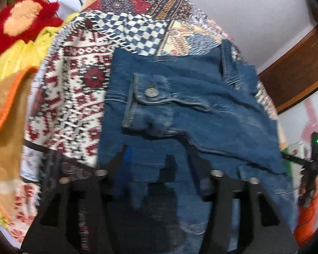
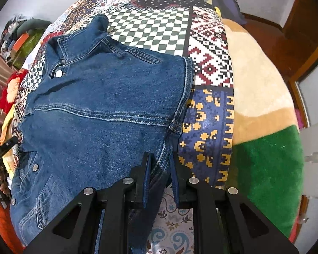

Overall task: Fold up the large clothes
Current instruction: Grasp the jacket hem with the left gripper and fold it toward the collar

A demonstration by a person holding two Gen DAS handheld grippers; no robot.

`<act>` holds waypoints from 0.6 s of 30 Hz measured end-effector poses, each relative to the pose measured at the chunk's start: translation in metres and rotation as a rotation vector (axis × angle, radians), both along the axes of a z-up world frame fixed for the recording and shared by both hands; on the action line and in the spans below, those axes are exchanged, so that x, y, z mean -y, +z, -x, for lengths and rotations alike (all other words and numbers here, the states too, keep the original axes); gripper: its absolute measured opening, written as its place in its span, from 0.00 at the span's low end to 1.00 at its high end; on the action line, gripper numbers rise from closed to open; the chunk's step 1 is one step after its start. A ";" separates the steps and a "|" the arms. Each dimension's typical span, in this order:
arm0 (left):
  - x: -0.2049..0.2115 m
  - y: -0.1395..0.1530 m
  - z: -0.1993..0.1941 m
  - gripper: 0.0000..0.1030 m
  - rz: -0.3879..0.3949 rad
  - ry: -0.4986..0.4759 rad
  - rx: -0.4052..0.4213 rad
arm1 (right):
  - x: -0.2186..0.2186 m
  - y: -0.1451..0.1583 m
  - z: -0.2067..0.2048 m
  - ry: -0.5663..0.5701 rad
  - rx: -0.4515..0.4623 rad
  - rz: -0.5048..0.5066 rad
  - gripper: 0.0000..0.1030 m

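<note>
Patchwork bedspread [image 2: 209, 63] under denim jacket [image 2: 99, 105] | my right gripper [image 2: 161, 165] was clamped on the jacket's side seam; my left gripper [image 1: 159, 163] hovered half open over the pocket, empty | risk: a one-sided tug could drag the denim askew.

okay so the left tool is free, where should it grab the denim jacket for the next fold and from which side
Probably the denim jacket's free side edge by the snap-button front, opposite the seam pinched by the right tool. That edge lies flat and loose on the patchwork cover, so bring the left tool in low from the outside and slide one finger under the hem.
</note>
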State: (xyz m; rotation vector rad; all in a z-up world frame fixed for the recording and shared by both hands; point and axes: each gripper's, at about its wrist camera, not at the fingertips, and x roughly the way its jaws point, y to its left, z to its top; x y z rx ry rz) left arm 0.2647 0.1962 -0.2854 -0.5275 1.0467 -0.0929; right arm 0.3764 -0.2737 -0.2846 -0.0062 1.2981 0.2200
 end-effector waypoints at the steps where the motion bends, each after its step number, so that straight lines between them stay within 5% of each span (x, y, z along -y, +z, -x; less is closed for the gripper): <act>1: 0.001 -0.001 -0.002 0.65 0.041 0.001 0.003 | -0.001 0.002 0.001 0.006 0.008 0.002 0.14; 6: -0.002 -0.024 -0.030 0.66 0.220 0.059 -0.045 | -0.005 0.017 -0.003 0.011 0.063 -0.012 0.14; 9: -0.005 -0.036 -0.045 0.66 0.234 0.087 -0.063 | -0.004 0.022 -0.007 0.004 0.079 -0.024 0.14; 14: 0.004 -0.032 -0.075 0.66 0.021 0.101 -0.055 | -0.002 0.017 -0.012 -0.002 0.070 -0.025 0.14; 17: 0.021 -0.021 -0.085 0.47 -0.185 0.085 -0.045 | 0.001 0.012 -0.014 -0.018 0.060 -0.038 0.14; 18: 0.026 -0.014 -0.085 0.33 -0.252 0.082 -0.026 | 0.003 0.011 -0.015 -0.024 0.061 -0.041 0.14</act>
